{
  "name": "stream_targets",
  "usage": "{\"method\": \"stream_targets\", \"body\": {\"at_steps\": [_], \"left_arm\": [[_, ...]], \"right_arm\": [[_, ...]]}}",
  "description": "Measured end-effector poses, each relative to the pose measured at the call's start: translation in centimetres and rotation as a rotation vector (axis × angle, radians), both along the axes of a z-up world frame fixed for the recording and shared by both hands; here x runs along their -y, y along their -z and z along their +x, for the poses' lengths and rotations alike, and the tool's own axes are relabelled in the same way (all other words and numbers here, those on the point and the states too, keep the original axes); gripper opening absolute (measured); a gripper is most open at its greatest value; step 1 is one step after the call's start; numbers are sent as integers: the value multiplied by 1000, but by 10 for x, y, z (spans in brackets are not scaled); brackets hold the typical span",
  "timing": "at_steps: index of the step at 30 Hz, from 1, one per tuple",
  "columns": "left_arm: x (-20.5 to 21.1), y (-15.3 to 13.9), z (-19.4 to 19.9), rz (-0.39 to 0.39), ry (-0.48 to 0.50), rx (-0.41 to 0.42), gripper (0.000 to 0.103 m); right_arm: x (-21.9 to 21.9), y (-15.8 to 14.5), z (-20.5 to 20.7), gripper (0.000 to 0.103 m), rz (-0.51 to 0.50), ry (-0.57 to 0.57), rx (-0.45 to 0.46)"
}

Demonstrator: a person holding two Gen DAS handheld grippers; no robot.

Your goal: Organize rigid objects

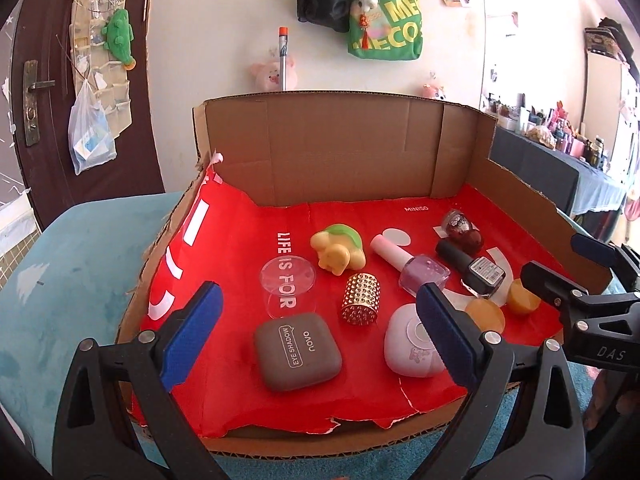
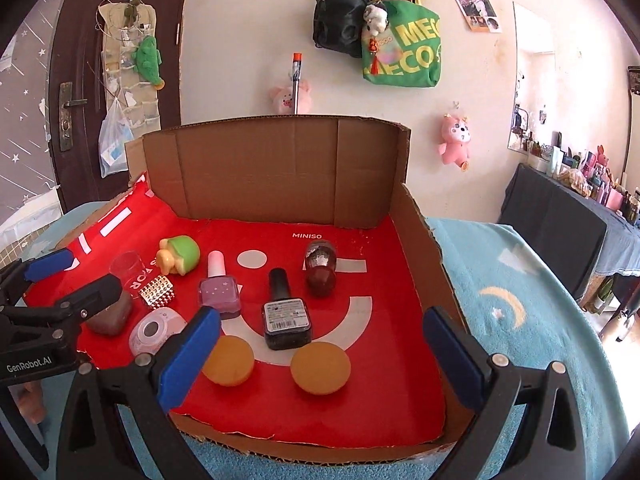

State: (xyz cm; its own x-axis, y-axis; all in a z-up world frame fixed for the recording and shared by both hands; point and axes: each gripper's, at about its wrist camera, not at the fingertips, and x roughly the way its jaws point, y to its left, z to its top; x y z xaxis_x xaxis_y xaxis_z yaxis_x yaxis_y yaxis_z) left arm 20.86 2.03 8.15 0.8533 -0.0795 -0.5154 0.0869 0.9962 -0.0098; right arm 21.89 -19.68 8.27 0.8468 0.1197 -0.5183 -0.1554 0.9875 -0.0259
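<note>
A cardboard tray (image 1: 340,152) (image 2: 272,168) lined with red paper holds the objects. In the left wrist view I see a grey eye shadow case (image 1: 298,354), a clear cup (image 1: 287,282), a yellow-green turtle toy (image 1: 338,250), a gold studded cylinder (image 1: 360,298), a lilac compact (image 1: 404,344) and a lilac nail polish (image 1: 420,270). The right wrist view shows a black nail polish (image 2: 286,316), a red glitter bottle (image 2: 320,268) and two orange discs (image 2: 228,360) (image 2: 320,366). My left gripper (image 1: 319,294) hovers open over the tray's front left. My right gripper (image 2: 322,316) hovers open over the front right. Neither holds anything.
The tray rests on a teal blanket (image 2: 500,300). Its back and side walls stand tall and the front edge is low. A dark door (image 1: 36,92) is at the left, bags (image 2: 400,52) hang on the wall, and a cluttered dark table (image 2: 568,216) stands at the right.
</note>
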Motion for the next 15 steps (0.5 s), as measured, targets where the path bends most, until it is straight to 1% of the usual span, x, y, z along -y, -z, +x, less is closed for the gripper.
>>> {"method": "stream_targets", "body": {"at_steps": [5, 8, 15], "left_arm": [[1, 1, 0, 11, -4, -7, 99], [1, 2, -1, 13, -7, -7, 99], [-4, 6, 5, -1, -15, -48, 99]], "right_arm": [[-4, 2, 0, 103, -21, 2, -4], [-4, 2, -1, 103, -17, 5, -3], [-5, 3, 0, 103, -24, 12, -5]]}}
